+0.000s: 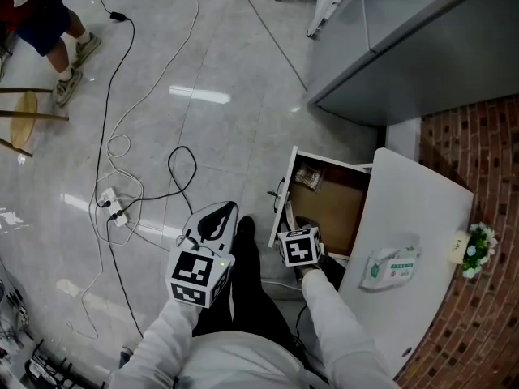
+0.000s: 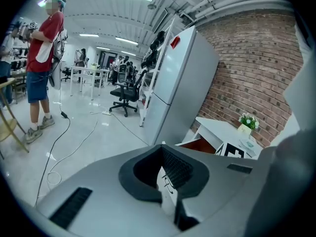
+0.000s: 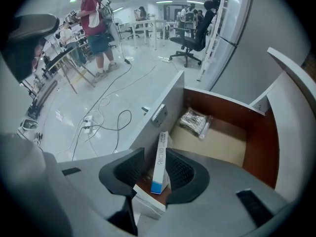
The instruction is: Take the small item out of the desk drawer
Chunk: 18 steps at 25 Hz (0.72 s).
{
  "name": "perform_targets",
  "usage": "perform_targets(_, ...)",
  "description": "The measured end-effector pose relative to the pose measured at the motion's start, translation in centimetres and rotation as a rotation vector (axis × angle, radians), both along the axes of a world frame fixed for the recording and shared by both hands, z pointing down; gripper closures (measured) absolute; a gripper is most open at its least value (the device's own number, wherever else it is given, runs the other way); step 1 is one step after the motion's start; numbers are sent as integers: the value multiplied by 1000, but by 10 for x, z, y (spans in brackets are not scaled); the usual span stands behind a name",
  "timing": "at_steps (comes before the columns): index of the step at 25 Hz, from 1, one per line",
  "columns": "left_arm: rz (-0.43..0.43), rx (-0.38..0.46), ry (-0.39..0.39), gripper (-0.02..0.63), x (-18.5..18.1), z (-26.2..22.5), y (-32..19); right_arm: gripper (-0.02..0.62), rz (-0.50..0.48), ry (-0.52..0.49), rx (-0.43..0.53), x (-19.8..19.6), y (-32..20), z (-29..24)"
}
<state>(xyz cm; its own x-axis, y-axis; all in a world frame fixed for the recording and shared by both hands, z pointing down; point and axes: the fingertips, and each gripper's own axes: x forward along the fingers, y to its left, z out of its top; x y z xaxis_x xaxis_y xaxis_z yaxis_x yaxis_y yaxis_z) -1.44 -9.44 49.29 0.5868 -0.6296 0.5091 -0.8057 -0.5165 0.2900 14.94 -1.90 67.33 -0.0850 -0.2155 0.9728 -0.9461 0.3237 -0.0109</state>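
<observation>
— Where's the thing they're after?

— Not out yet. The slim white-and-blue box stands on end just inside the front of the drawer. The right claw has its jaws set wide on either side of it, and the pads don't look to be pressing.

— So what could spoil it?

— I'd say tipping. If a pad knocks that thin box before both sides close on it, it falls flat and gets harder to pick up. If the claw lifts while this slack, it comes up with nothing.

— And the other one?

— The left claw is held up well away from the drawer, with its jaws apart and gripping nothing I can make out.

— Count it up for me.

— Two claws, one open drawer, one slim box and one clear packet at the back. On the counter there's one tissue pack and one little pot of flowers.
</observation>
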Motion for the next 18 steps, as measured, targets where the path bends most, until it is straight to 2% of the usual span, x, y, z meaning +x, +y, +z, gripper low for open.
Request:
perform_targets(6,-1,-16,2,589,5,8,-2,423,-32,22,-60,5,4,21)
perform_targets(18,3,-48,-1,589,5,33,1,397,-77,69,-122,8,14,53)
